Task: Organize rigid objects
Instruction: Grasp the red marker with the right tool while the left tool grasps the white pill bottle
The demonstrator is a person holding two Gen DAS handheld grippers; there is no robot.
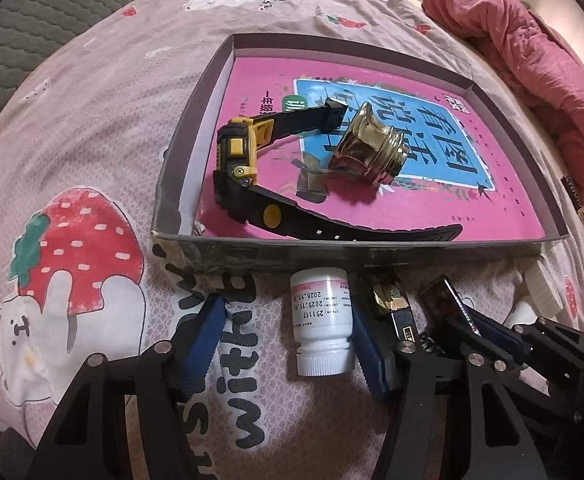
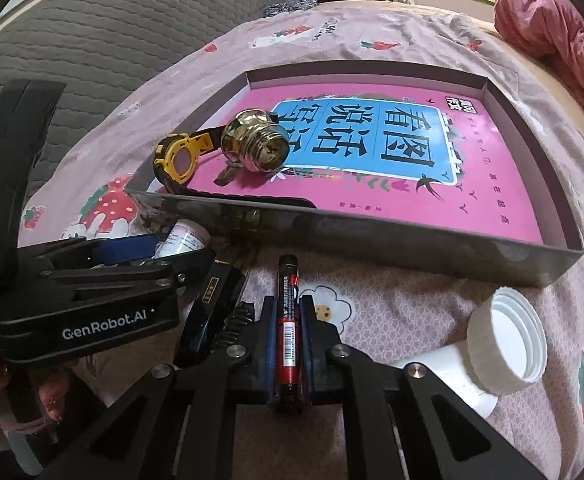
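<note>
right fingers (image 2: 306, 320) are clamped on a red battery (image 2: 287, 320), left gripper (image 1: 287, 320) is spread wide around the white pill bottle (image 1: 320, 320) on the bedsheet. looks mid-sort: next the battery needs lifting over the wall of the box (image 2: 372, 236) beside the watch (image 2: 179, 158).

There was one shallow box (image 1: 372, 258) with one pink book (image 1: 432, 208) inside, one yellow-black watch (image 1: 243, 160) and one golden knob (image 1: 368, 148). On the bedsheet lay one white pill bottle (image 1: 322, 320), one battery (image 2: 289, 328), one white cap (image 2: 508, 348) and one dark lighter (image 2: 215, 300).
</note>
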